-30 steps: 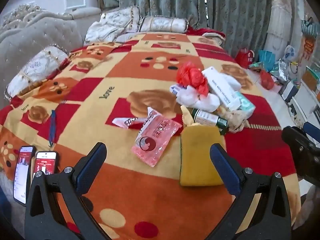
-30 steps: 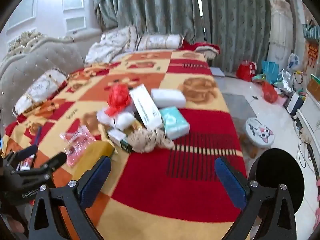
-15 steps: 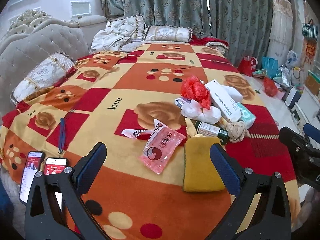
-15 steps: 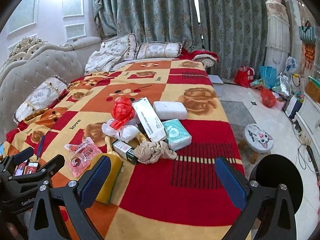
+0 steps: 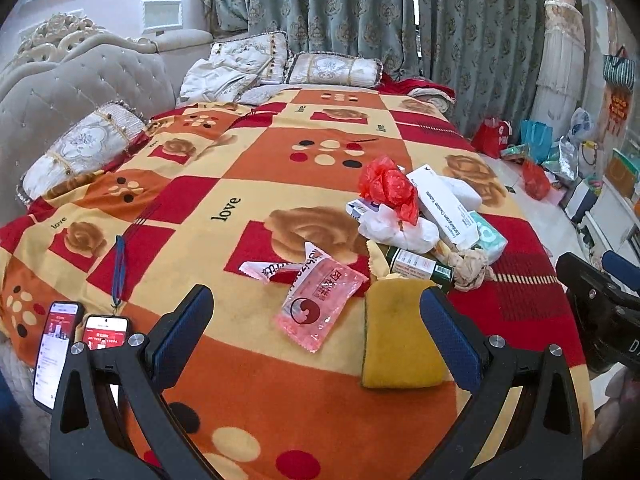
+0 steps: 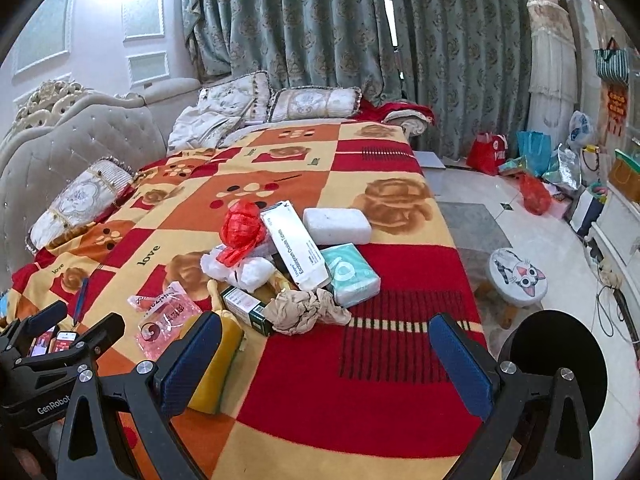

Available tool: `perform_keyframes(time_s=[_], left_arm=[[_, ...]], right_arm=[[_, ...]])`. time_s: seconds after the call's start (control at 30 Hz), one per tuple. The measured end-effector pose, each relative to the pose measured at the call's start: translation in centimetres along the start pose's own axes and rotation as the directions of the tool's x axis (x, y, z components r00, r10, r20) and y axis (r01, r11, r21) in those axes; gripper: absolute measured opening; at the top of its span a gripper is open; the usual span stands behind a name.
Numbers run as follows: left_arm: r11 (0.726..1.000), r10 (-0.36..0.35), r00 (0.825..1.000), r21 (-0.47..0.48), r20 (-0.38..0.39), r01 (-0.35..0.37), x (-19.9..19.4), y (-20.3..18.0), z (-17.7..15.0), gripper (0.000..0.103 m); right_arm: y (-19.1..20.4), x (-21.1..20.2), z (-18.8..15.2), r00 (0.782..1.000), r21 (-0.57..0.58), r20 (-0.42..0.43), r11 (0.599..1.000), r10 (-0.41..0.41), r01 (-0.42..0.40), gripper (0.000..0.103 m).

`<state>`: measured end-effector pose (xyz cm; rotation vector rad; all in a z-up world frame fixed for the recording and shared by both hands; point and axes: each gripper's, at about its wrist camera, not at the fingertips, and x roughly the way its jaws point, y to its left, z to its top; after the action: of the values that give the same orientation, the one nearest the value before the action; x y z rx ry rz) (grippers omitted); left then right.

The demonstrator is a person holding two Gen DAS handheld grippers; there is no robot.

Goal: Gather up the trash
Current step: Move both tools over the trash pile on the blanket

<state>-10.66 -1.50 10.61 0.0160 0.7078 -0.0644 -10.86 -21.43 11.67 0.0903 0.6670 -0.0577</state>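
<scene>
A heap of trash lies on the patterned bedspread [image 5: 248,152]: a red plastic bag [image 5: 386,188], a long white box [image 5: 442,206], a crumpled white bag [image 5: 400,230], a green box [image 5: 416,266], crumpled beige paper [image 6: 304,312] and a teal tissue pack [image 6: 352,274]. Closer to me are a pink packet [image 5: 320,308] and a yellow sponge [image 5: 400,332]. My left gripper [image 5: 316,332] is open above the blanket, in front of the packet and sponge. My right gripper [image 6: 324,364] is open and empty, short of the heap, its left finger beside the sponge [image 6: 218,360].
Two phones [image 5: 56,352] and a blue lanyard [image 5: 118,268] lie at the blanket's left edge. Right of the bed stand a round black bin [image 6: 556,360], a cat-face stool [image 6: 518,276] and bags [image 6: 532,194] on the floor. Pillows [image 6: 316,102] and a padded headboard [image 5: 60,92] line the far and left sides.
Both views have tilted up and drawn back slightly, showing more of the room. The trash has not moved and both grippers stay open and empty.
</scene>
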Motion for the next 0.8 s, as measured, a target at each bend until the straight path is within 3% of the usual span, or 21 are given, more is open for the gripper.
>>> perform_keyframes(time_s=[0.8], left_arm=[[1.000, 0.005, 1.000, -0.028, 0.001, -0.005, 0.27, 0.33, 0.23, 0.103]], right_arm=[[0.26, -0.68, 0.19, 0.998, -0.001, 0.060, 0.999, 0.036, -0.036, 0.103]])
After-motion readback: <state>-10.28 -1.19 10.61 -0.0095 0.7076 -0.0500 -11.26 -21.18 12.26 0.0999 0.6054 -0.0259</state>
